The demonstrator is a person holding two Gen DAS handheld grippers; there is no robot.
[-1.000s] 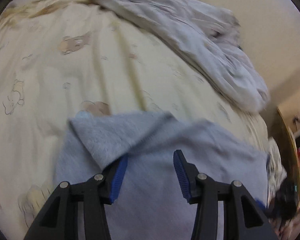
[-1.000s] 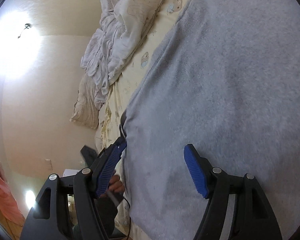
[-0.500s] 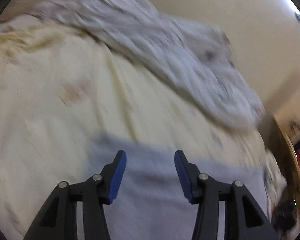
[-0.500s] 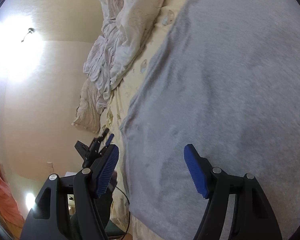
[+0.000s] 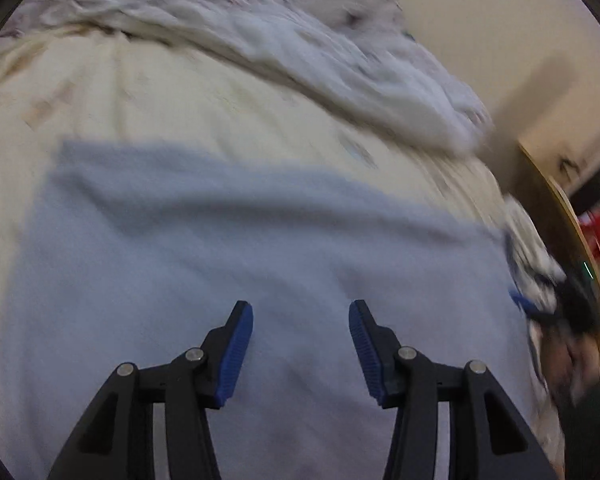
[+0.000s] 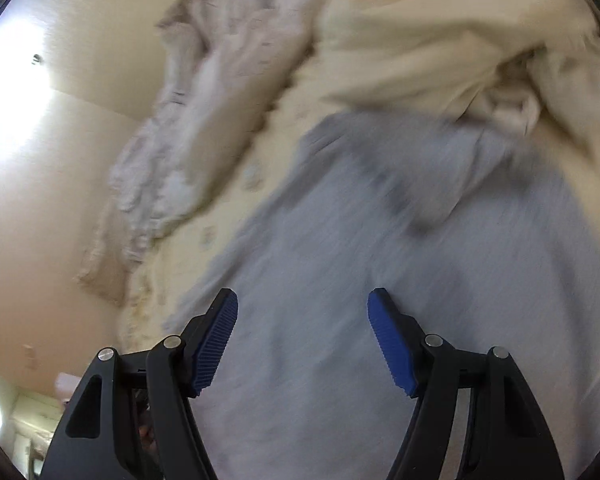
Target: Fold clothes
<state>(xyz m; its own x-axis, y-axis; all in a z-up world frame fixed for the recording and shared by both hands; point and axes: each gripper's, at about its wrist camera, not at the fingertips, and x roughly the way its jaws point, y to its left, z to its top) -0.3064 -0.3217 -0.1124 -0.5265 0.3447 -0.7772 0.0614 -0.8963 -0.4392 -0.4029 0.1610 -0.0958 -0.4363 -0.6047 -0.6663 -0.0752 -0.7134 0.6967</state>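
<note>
**Both tongs let go, grey garment lies folded on the bed**

The grey fleece garment (image 5: 260,264) is spread on the cream bedsheet (image 5: 180,92), its far edge now a straight, doubled-over line. A second ago a loose corner flap lay turned up right at the left gripper's pad; that flap is gone and the cloth runs flat across. Beyond the garment, against the wall, sits the crumpled white duvet (image 5: 340,48).

The left gripper (image 5: 301,344) hangs above the near half of the garment, jaws standing apart with nothing between the blue pads. The right gripper (image 6: 302,336) is the same: jaws wide, only flat grey cloth (image 6: 380,280) seen below and between them, not pinched. Since a moment ago both views have swung and pulled back, so more of the garment and of the bedding past it shows; in the right view a cream pile of cloth (image 6: 460,40) now appears just past the garment's far end, where a darker fold or sleeve bunches.

To my eye one fold is finished and released. The next one looks likely to need a fresh grip on an edge, and that bunched far end may want smoothing first.
</note>
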